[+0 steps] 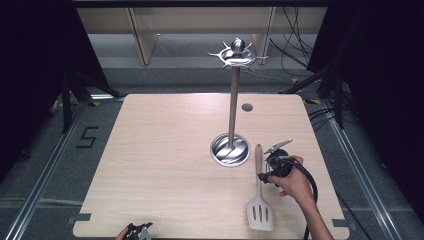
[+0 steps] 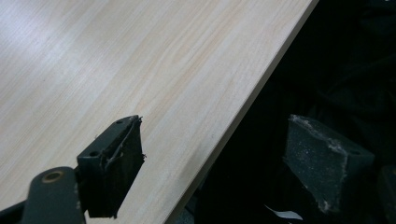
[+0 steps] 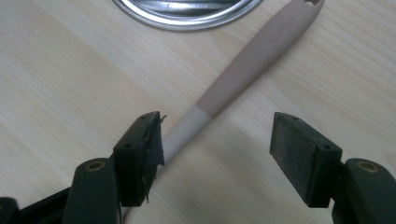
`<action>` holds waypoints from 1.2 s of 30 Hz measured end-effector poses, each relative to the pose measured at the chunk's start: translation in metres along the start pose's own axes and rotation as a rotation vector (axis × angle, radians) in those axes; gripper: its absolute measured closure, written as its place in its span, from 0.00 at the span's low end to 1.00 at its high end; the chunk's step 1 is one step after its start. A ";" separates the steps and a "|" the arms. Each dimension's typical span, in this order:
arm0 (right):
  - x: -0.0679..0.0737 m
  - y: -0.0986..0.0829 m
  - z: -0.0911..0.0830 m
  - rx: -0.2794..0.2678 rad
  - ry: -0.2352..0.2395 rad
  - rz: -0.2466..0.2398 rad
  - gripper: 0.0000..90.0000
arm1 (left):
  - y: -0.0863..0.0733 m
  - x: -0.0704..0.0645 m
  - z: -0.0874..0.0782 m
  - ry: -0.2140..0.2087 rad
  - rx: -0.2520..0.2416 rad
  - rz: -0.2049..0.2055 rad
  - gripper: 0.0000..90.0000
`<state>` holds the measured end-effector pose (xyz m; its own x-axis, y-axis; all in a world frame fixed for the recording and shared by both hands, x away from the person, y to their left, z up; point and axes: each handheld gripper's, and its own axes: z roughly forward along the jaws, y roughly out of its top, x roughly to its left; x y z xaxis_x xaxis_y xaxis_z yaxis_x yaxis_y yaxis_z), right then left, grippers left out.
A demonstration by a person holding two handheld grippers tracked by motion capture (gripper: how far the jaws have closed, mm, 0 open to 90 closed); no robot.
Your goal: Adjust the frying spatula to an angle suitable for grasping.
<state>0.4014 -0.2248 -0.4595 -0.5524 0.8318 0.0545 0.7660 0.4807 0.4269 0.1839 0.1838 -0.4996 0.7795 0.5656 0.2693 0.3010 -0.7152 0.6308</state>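
Right gripper (image 1: 266, 176), jaws apart, hovers over the spatula (image 1: 259, 197) handle; left gripper (image 1: 139, 232), jaws apart, at the table (image 1: 165, 150) edge.

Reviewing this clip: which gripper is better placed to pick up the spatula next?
Right. The right gripper hangs open over the spatula handle, beside the metal stand. The left gripper is open at the table's near edge, far from it.

We've got the right tongs (image 1: 266, 176) gaping wide, right of centre; left tongs (image 1: 138, 231) spread too, near edge.
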 end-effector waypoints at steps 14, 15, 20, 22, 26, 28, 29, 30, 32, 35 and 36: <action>-0.003 0.027 0.021 0.112 -0.001 0.033 0.43 | 0.000 -0.001 0.001 -0.004 0.000 0.003 0.21; -0.003 0.027 0.021 0.112 -0.001 0.033 0.43 | 0.000 -0.001 0.001 -0.013 -0.002 0.002 0.21; -0.005 0.028 0.029 0.177 -0.003 0.035 0.45 | 0.000 -0.001 0.002 0.001 0.000 0.007 0.21; -0.005 0.029 0.031 0.190 -0.003 0.049 0.47 | 0.000 -0.001 0.001 -0.014 -0.001 0.006 0.21; -0.005 0.030 0.033 0.197 0.012 0.010 0.52 | 0.000 -0.001 0.001 -0.018 -0.001 0.001 0.21; -0.003 0.032 0.033 0.217 0.012 -0.003 0.55 | 0.000 -0.001 0.001 -0.018 -0.001 0.002 0.21; -0.002 0.034 0.033 0.231 0.011 0.007 0.55 | 0.000 -0.001 0.002 -0.010 0.002 0.006 0.21; -0.002 0.034 0.034 0.237 0.007 -0.012 0.55 | 0.000 -0.001 0.002 -0.010 0.001 0.006 0.21; -0.003 0.038 0.034 0.259 0.008 -0.035 0.55 | 0.001 -0.001 0.001 -0.020 -0.002 0.005 0.21; -0.002 0.042 0.036 0.285 -0.008 -0.027 0.56 | 0.000 -0.001 0.001 -0.018 -0.001 0.004 0.21; -0.005 0.043 0.037 0.291 -0.007 -0.071 0.59 | 0.000 -0.002 0.002 0.002 -0.003 0.008 0.21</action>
<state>0.4492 -0.1976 -0.4745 -0.6062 0.7948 0.0274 0.7883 0.5959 0.1531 0.1838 0.1819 -0.5011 0.7808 0.5608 0.2755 0.2933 -0.7182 0.6310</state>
